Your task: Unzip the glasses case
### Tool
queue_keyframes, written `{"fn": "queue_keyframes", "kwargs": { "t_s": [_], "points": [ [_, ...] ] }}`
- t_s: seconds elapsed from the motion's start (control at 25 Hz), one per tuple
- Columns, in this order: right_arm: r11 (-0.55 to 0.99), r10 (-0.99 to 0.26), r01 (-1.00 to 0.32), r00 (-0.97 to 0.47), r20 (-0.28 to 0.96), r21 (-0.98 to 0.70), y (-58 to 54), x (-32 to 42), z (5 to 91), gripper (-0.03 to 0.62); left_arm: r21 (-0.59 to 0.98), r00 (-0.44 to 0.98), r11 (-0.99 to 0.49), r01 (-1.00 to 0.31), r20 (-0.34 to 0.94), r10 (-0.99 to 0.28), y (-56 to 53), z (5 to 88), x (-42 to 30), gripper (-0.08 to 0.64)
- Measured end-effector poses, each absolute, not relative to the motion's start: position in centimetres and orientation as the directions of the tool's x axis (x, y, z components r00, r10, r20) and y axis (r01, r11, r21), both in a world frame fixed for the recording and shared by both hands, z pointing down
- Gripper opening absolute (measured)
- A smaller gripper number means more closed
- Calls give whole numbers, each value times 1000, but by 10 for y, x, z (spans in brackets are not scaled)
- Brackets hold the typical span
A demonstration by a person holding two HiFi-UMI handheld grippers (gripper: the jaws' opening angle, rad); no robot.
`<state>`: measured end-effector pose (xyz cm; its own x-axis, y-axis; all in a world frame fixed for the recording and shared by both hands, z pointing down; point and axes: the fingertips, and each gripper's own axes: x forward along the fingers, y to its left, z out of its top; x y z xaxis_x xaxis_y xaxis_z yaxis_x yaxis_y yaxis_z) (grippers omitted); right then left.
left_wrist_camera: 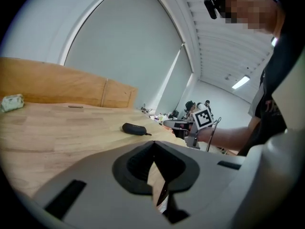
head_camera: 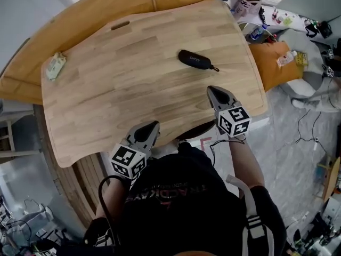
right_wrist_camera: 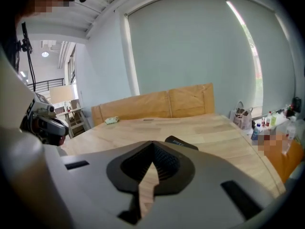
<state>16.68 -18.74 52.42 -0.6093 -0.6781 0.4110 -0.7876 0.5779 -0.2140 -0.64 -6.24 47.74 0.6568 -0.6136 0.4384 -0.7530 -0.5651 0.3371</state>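
While the glasses case is lying untouched, the wooden table (head_camera: 106, 95) is bearing it flat on its far right part with bare wood all round it. That is leaving it open to reach from either side.

Both tools are hovering over the table's near edge and pointing away from the person toward the case. The left gripper (head_camera: 153, 126) is showing its jaws pressed together with nothing between them, and the right gripper (head_camera: 212, 90) is showing the same, shut and empty. They are probably being carried closed only because there is nothing to hold yet, and each would need to open before taking hold.

The glasses case (head_camera: 196, 60), dark and oblong, is resting at a slant, well apart from both tools. It is lying ahead of the right gripper and a little to its left, and farther ahead and to the right of the left gripper. Its small pull cord (head_camera: 214, 68) is trailing from the right end, the end nearer the right gripper, so that tool seems better placed for the zip and the left for steadying the body.
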Motion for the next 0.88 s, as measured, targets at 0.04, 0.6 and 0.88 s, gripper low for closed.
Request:
{"fn": "queue_keyframes", "kwargs": {
  "t_s": [0.04,0.6,0.88],
  "points": [
    [589,-670,-783,-612,419,-201,-197,171,531,15,338,648,-554,-761,442,-620,-62,479,-3,12],
    [800,-436,-599,-617,655,-32,-312,169,622,247,335,526,-407,-850,500,-688,-66,488,5,12],
    [900,-294,-434,-545,785,36,-333,151,662,351,338,476,-339,-878,531,-701,-63,491,4,12]
  ]
}}
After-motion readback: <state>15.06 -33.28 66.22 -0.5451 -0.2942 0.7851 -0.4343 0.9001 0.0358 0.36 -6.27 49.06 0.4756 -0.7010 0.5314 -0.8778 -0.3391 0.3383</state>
